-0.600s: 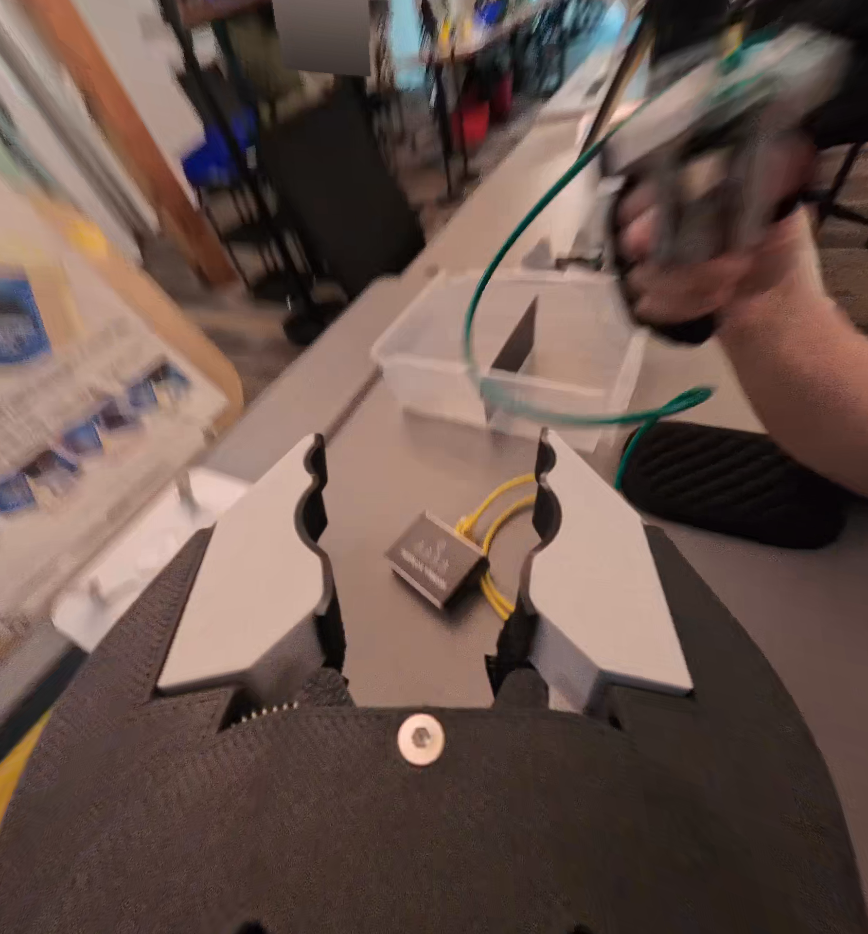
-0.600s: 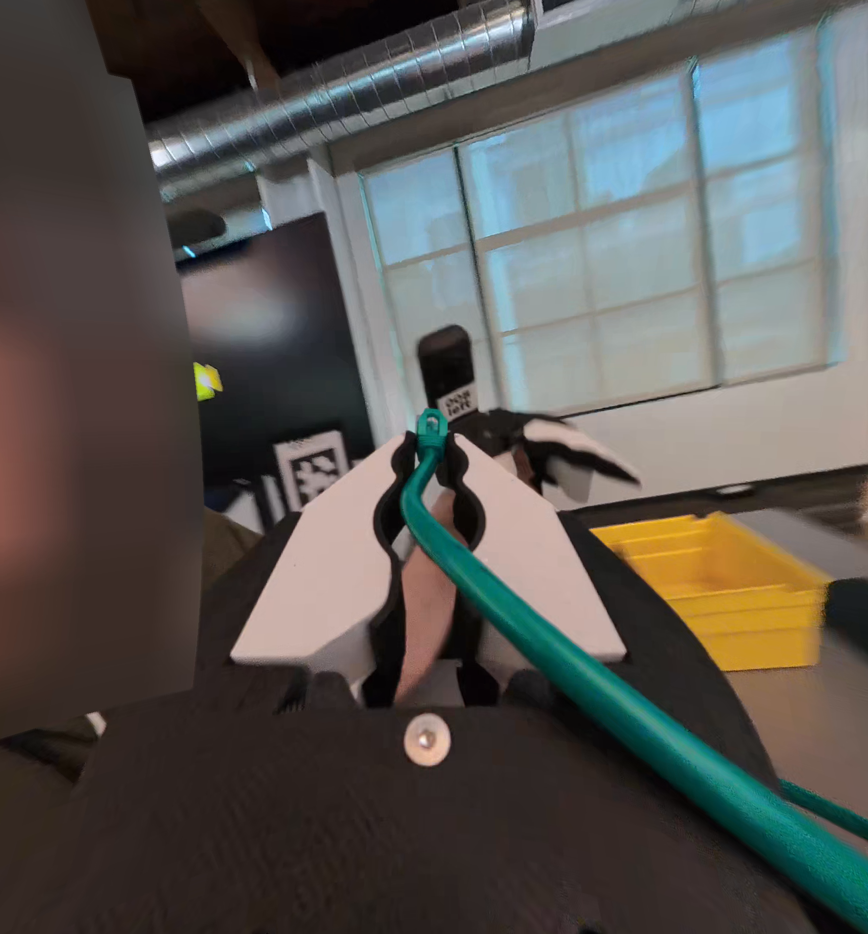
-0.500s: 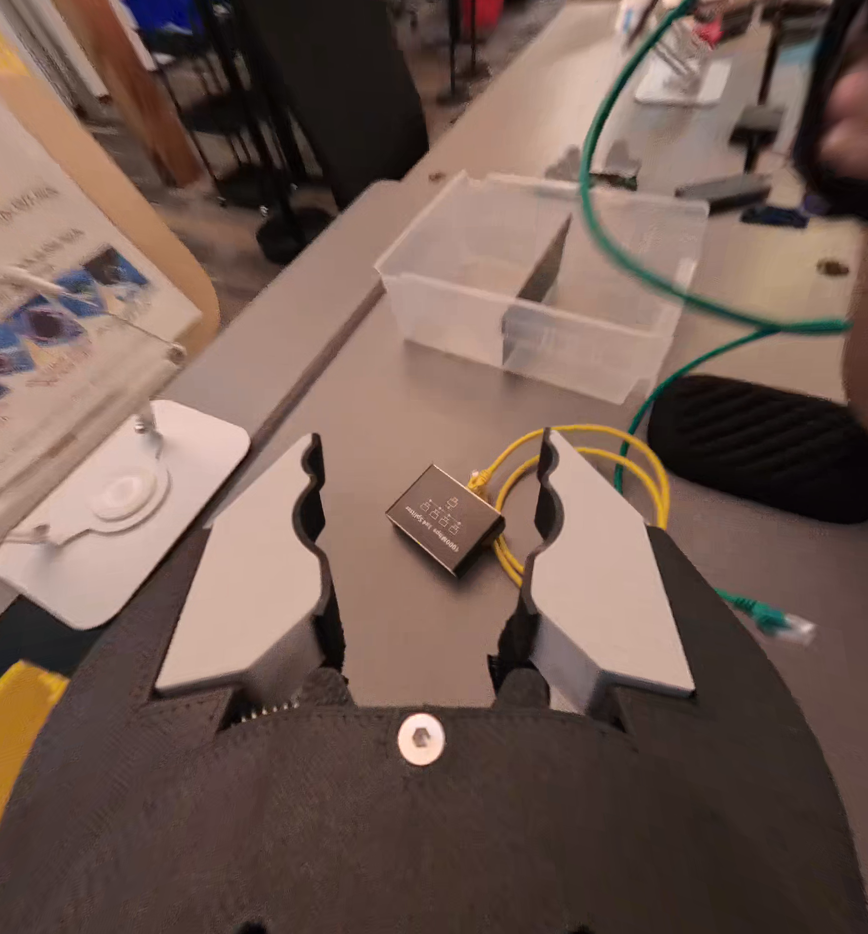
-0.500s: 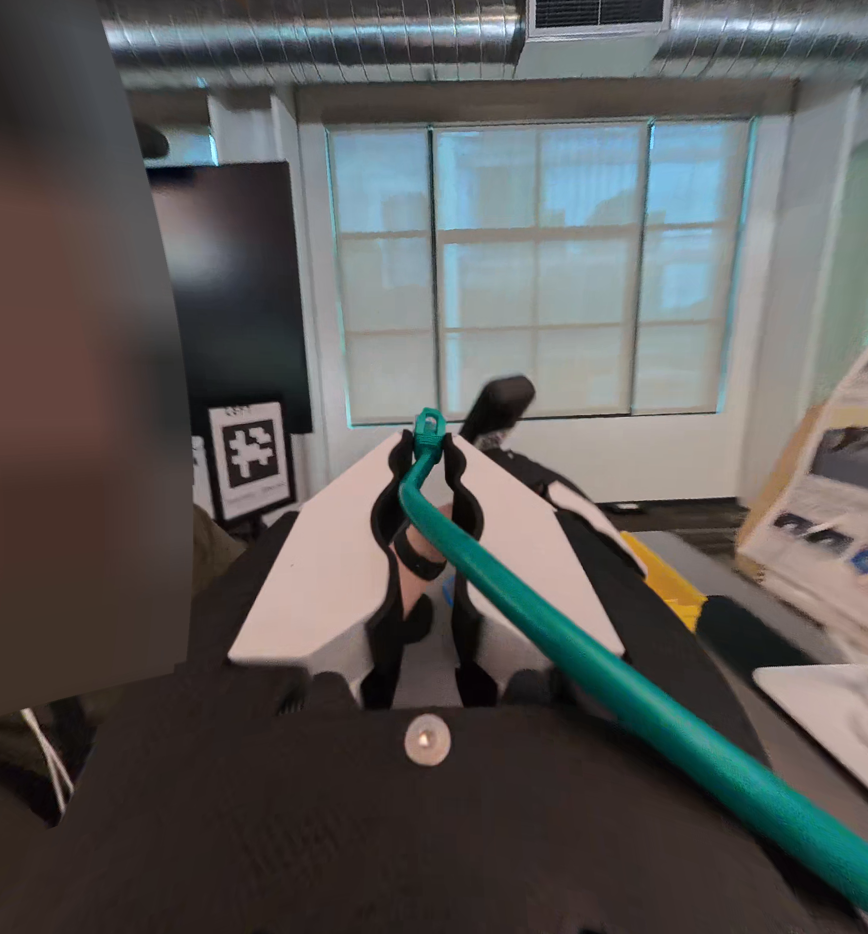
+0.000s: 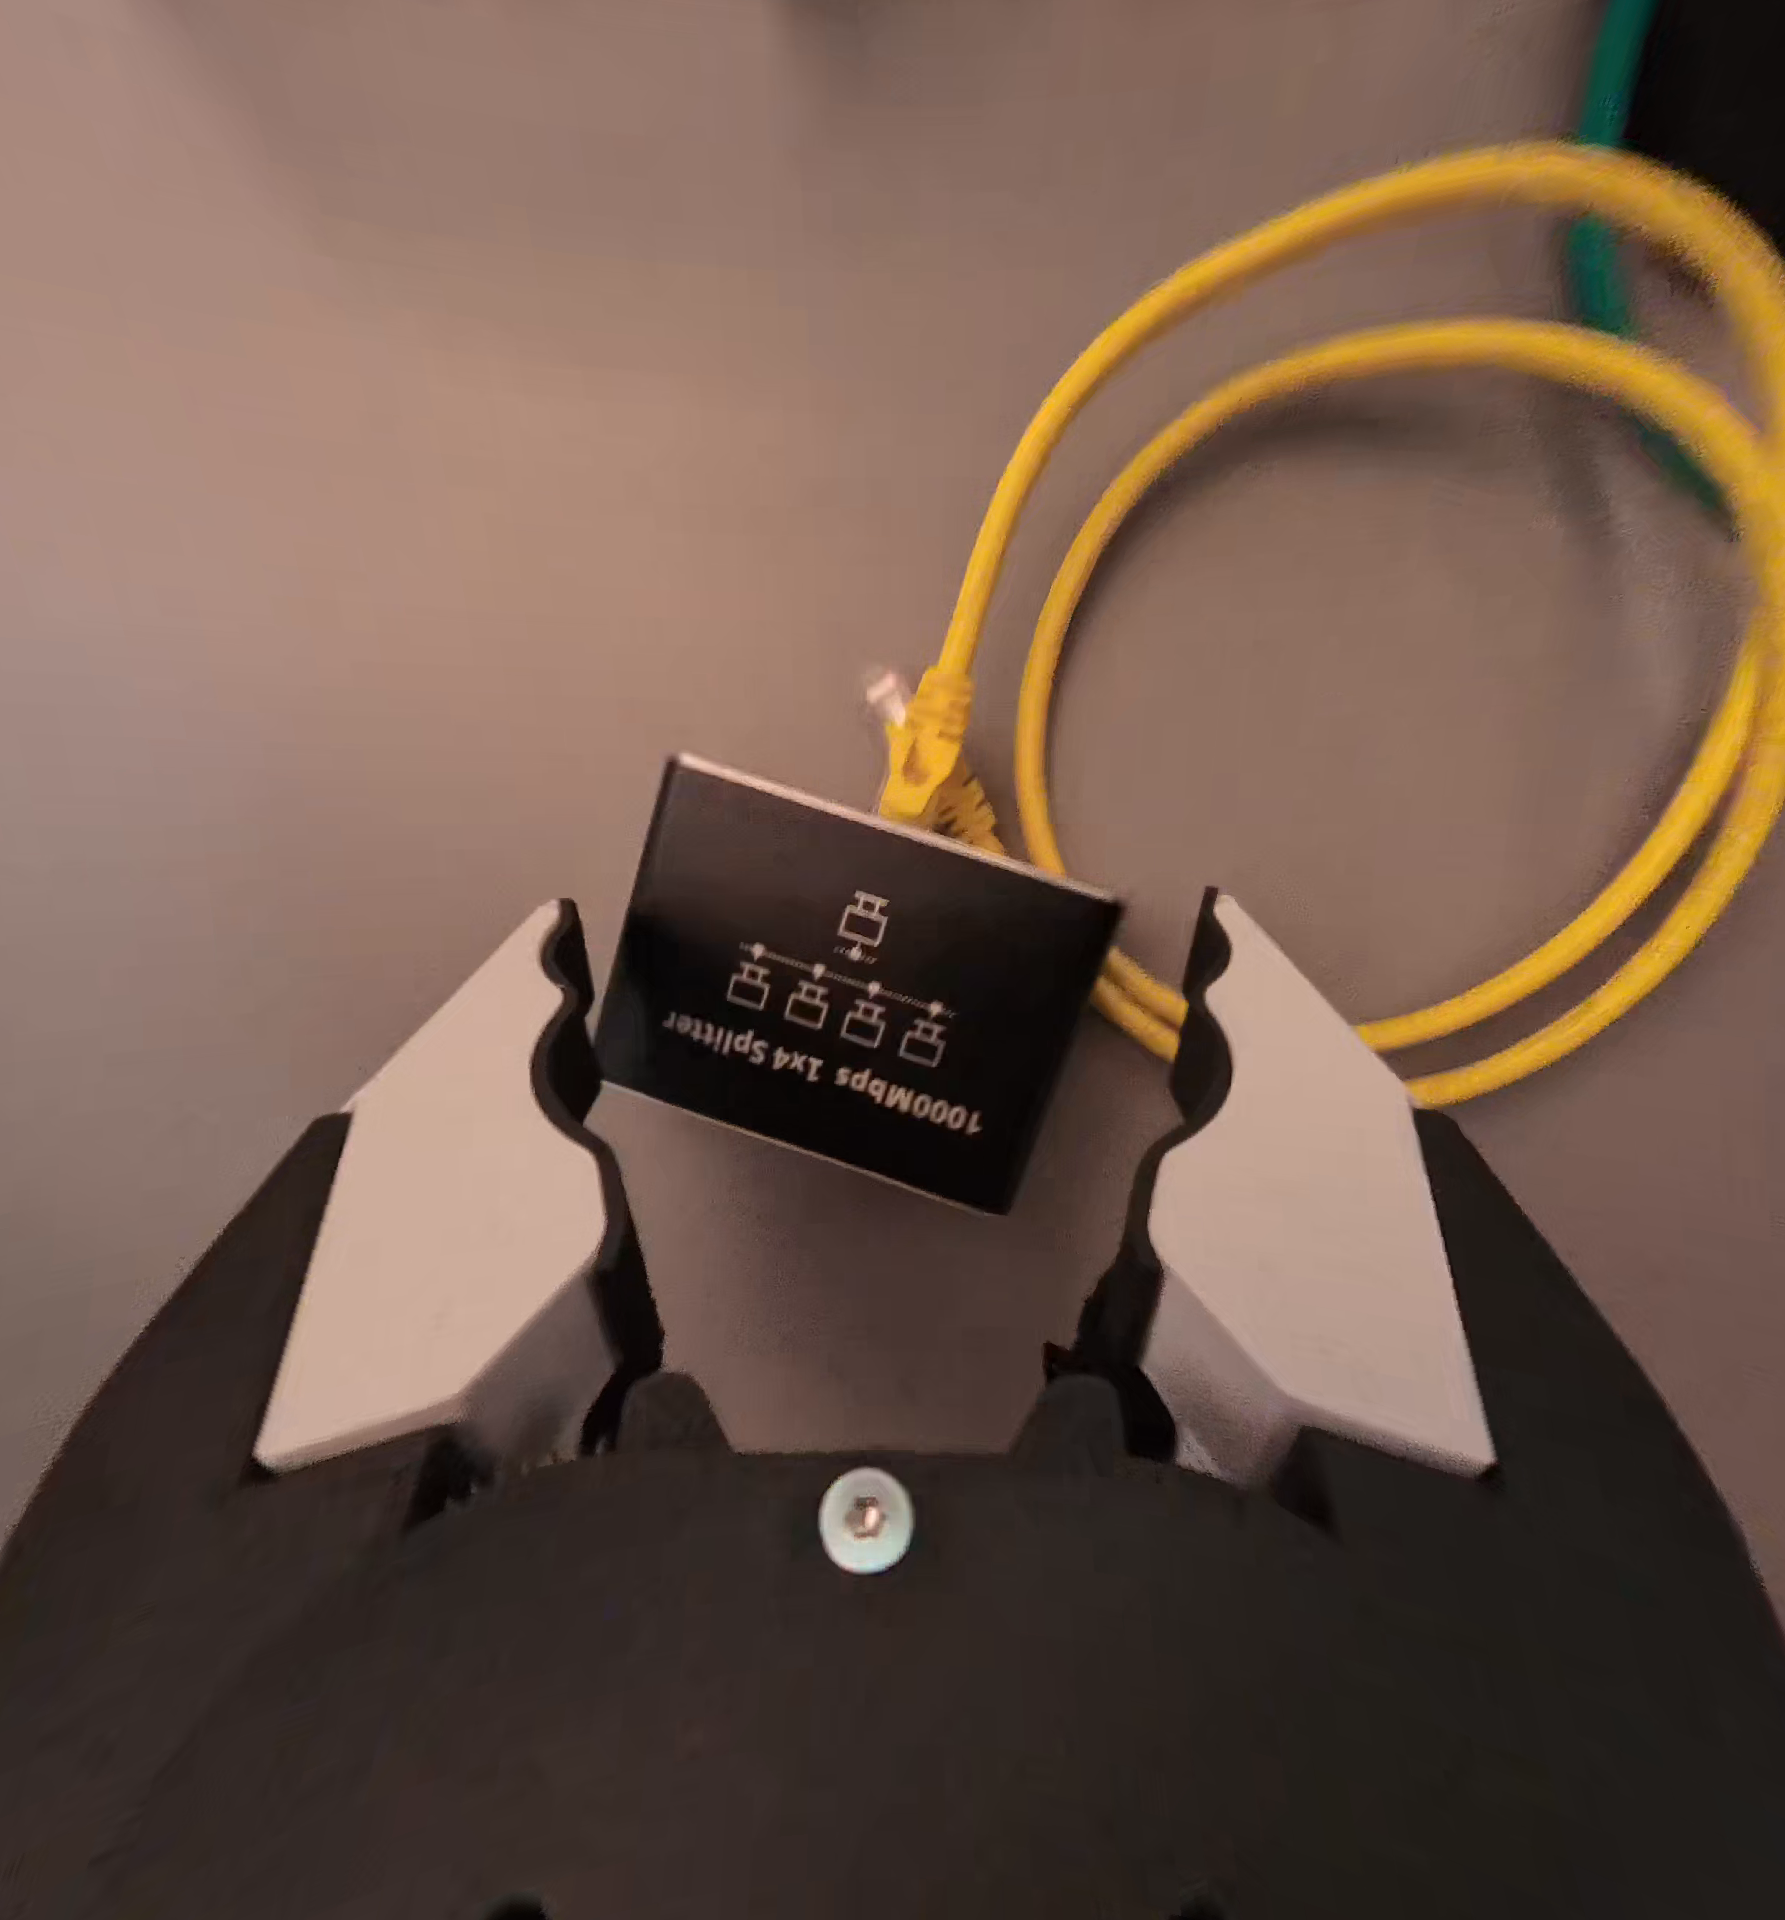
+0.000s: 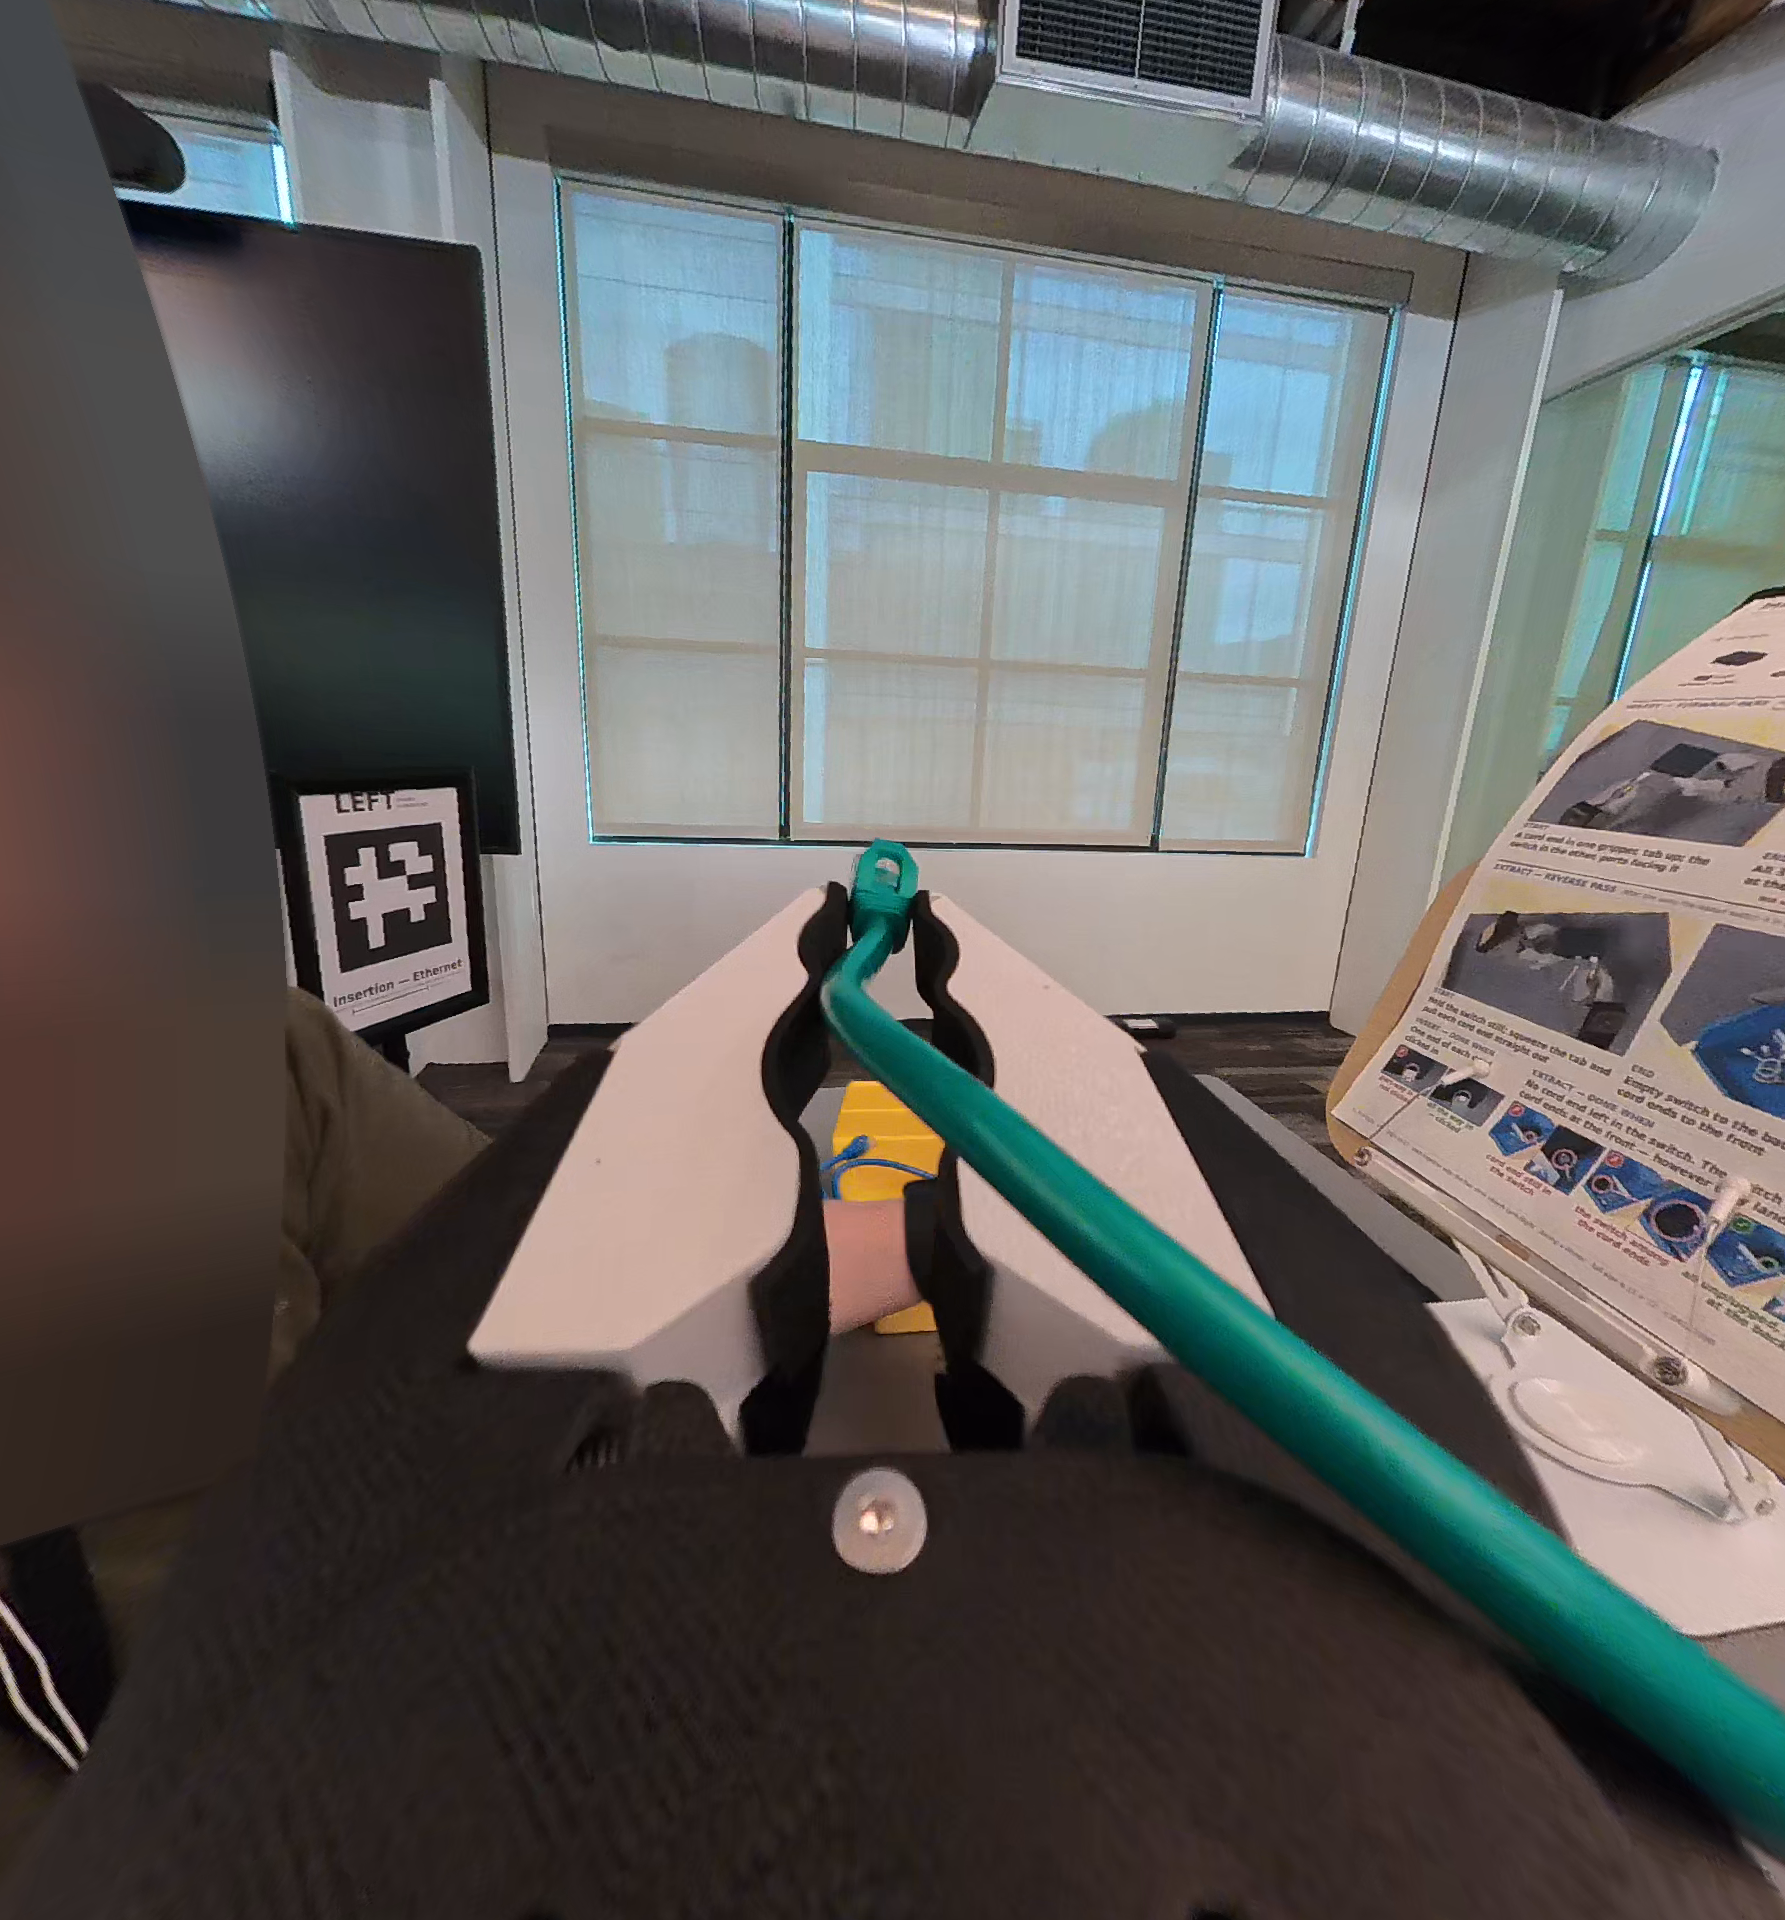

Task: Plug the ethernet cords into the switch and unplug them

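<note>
Two ridged fingers (image 6: pixel 929 971) pinch smooth green cord (image 6: pixel 1231 1340).

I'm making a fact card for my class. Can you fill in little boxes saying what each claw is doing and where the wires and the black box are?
left gripper: open, jaws on either side of the switch, not squeezing it
switch: small black box lying flat on the grey table
yellow cord: looped on the table beside the switch, ends at its far edge; plugged in or not, cannot tell
right gripper: shut on the green cord
green cord: plug end pokes out past the fingertips, held up in the air
</note>
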Demonstrator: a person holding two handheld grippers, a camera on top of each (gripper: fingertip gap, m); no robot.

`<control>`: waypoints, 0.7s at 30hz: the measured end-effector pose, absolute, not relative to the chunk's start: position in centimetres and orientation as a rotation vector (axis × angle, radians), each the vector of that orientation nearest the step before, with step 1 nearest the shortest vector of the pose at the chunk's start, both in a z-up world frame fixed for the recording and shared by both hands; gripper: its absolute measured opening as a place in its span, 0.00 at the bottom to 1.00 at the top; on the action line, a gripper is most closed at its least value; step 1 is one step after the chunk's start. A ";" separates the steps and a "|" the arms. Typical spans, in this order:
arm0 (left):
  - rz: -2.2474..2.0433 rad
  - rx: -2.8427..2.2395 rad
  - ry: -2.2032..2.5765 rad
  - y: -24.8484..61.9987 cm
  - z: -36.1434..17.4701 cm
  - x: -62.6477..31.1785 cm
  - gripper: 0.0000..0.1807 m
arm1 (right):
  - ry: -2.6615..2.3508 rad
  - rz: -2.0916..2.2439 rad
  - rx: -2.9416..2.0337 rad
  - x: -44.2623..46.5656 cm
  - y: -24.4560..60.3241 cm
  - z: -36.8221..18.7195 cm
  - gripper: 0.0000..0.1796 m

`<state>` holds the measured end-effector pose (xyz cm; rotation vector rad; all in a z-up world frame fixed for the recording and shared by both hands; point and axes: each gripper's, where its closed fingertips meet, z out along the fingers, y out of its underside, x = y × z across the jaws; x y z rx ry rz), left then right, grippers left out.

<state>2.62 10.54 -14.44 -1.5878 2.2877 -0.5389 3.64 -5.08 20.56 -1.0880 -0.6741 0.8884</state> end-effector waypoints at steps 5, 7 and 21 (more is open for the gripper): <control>-0.395 -1.731 2.383 11.6 -16.1 1.2 0.58 | -0.675 0.870 -1.067 4.2 -6.0 21.2 0.06; -0.340 -1.849 2.298 12.1 -16.1 0.5 0.57 | -0.671 0.866 -1.057 4.5 -6.4 21.4 0.06; -1.090 -2.504 1.435 3.7 -12.7 -3.6 0.33 | -0.674 0.875 -1.024 4.3 -8.2 22.5 0.06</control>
